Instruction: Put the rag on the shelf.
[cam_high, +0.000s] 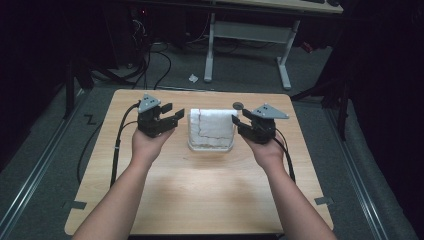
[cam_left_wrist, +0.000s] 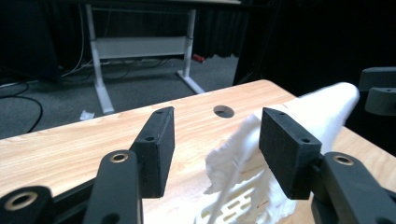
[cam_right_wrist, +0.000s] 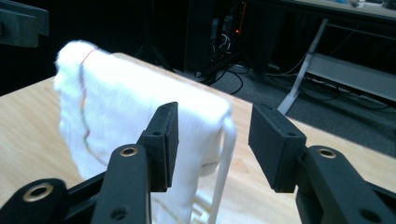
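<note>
A white cloth with a thin red stitched line hangs over a white plastic basket at the middle of the wooden table. My left gripper is held open just left of the cloth, gripping nothing. In the left gripper view the cloth's edge stands ahead of the gap of the left gripper, with the basket below. My right gripper is open at the cloth's right edge. In the right gripper view the cloth and the basket's rim lie ahead of the open right gripper.
A round hole is in the tabletop behind the basket. Beyond the table's far edge stand a white desk frame and cables on grey carpet. Cables trail from both grippers along the person's forearms.
</note>
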